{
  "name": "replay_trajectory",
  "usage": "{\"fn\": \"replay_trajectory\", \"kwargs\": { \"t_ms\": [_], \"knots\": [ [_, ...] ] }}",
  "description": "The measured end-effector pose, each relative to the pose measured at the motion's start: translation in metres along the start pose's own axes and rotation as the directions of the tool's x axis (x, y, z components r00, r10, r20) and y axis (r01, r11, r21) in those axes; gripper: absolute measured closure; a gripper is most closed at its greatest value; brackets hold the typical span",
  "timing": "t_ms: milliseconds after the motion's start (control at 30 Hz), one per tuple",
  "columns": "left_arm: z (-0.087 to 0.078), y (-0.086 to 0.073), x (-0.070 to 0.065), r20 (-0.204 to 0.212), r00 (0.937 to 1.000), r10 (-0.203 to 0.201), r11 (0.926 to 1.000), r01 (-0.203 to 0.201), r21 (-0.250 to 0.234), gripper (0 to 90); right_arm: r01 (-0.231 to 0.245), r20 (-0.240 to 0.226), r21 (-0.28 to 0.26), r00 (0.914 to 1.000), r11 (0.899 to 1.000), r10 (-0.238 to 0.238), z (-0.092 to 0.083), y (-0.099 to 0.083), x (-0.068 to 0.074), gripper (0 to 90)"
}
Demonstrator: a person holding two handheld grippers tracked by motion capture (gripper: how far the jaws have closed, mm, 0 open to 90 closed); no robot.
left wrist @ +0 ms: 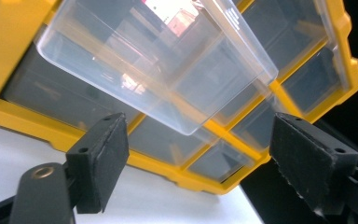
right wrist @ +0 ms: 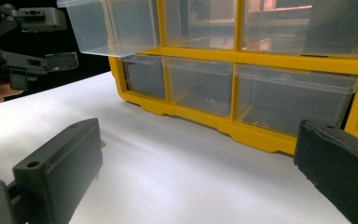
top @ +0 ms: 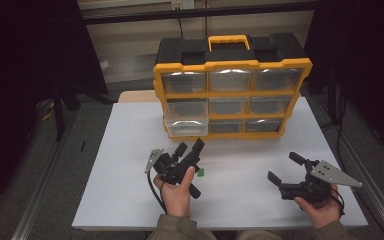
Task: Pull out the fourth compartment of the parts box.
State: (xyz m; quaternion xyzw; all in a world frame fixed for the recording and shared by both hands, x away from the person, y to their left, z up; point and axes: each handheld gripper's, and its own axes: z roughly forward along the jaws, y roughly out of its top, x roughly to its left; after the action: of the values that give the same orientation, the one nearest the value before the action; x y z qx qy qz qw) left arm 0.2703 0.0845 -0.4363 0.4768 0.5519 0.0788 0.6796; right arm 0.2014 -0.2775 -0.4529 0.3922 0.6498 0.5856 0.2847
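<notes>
A yellow and black organizer [top: 232,65] with clear drawers stands at the back of the white table [top: 130,150]. One drawer [top: 186,127] in its left column is pulled out; in the right gripper view this drawer [right wrist: 107,28] juts out above the bottom row. My left gripper [top: 190,146] is open just in front of the drawer [left wrist: 158,60], with nothing between its jaws [left wrist: 200,154]. A small green piece [top: 200,172] lies on the table beside the left hand. My right gripper [top: 284,167] is open and empty at the front right [right wrist: 205,177].
The other drawers of the organizer [right wrist: 261,60] are pushed in. Bare white table lies between the grippers and the organizer. A metal rail [top: 365,175] runs along the table's right side. The left gripper [right wrist: 51,39] shows at the upper left of the right gripper view.
</notes>
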Motion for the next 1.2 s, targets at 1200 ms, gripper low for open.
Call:
{"fn": "replay_trajectory", "kwargs": {
  "t_ms": [1200],
  "knots": [
    [0.001, 0.004, 0.015, -0.017, 0.9367, 0.350, 0.8895, -0.326, 0.320, 10.1, 0.006, 0.017, -0.002, 0.9998, 1.000, -0.006, -0.002, 0.000, -0.002, 0.8]
  ]
}}
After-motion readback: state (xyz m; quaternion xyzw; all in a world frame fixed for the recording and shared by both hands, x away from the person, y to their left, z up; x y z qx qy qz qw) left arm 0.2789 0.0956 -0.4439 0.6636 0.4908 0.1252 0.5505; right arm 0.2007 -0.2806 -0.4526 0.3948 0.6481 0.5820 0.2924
